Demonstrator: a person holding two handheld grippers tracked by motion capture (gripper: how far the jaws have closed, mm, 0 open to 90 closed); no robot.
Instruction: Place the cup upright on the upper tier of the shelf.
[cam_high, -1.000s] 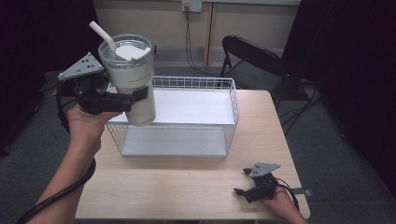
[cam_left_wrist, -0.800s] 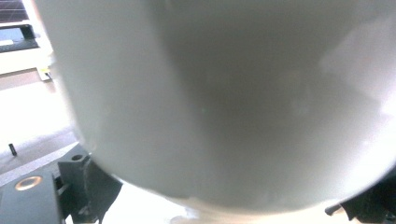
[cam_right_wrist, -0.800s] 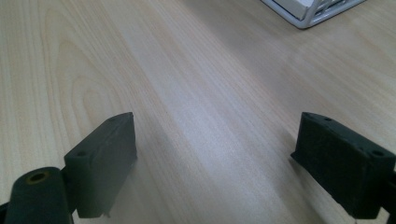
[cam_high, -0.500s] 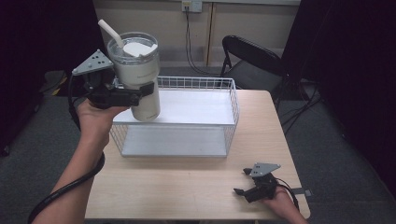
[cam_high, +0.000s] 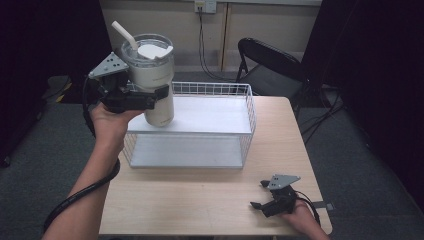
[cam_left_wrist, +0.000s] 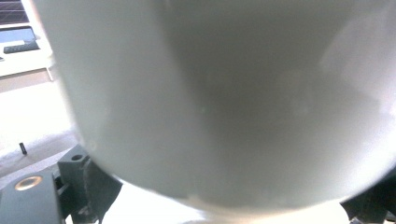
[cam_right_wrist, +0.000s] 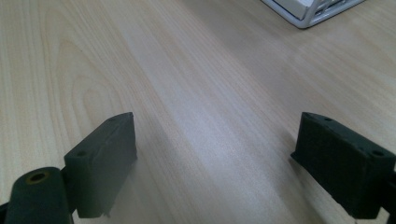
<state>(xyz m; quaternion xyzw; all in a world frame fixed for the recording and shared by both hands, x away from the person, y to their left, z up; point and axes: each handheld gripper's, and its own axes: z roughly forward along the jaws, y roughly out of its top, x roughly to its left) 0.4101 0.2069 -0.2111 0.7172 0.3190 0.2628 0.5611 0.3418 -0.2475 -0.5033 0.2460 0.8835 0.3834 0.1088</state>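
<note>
The left gripper (cam_high: 150, 100) clamped its fingers on the white tumbler (cam_high: 155, 82) above the wire basket (cam_high: 240, 125), while the right gripper (cam_high: 260, 195) rested wide open near the worktop's (cam_high: 200, 195) front right corner.

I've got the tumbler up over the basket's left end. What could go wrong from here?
The left tool grips the tumbler from one side at mid-body, so it may tip or slip. Its base hangs close to the basket rim and could clip the wire going down. The straw sticks out and may catch.
</note>
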